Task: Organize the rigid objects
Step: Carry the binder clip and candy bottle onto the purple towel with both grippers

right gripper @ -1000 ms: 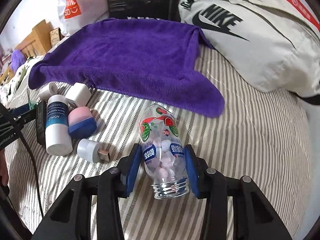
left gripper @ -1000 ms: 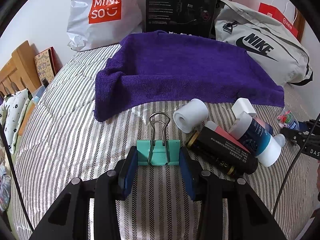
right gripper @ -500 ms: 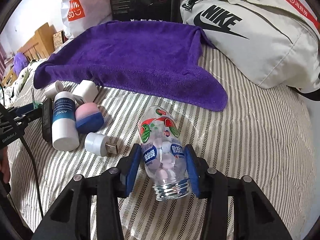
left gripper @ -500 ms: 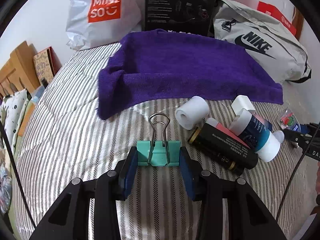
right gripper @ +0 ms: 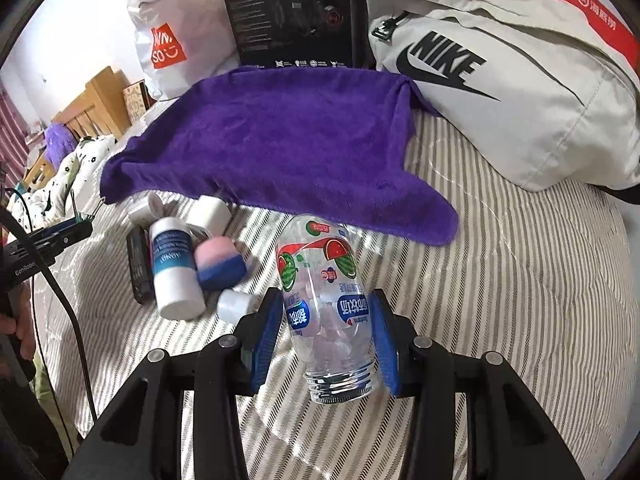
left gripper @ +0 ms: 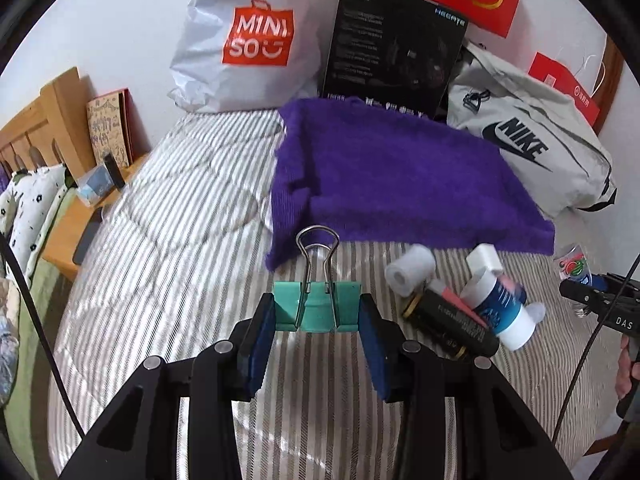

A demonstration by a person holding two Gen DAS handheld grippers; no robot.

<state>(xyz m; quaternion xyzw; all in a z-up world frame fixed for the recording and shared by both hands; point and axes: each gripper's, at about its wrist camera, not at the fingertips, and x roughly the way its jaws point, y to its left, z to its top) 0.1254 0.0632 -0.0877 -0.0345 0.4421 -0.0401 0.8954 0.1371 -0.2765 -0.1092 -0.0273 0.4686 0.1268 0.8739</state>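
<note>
Binder clip and candy jar sit clamped in the left hand-held gripper and right hand-held gripper, while the purple towel at upper centre lies bare and five items wait below it.

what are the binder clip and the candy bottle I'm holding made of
Binder clip: probably painted steel, with a matte teal body and shiny wire handles. Candy bottle: clear and glossy, likely plastic though glass can't be ruled out; pale candies show through the wall, it has a printed label, and the threaded neck has no cap.
</note>
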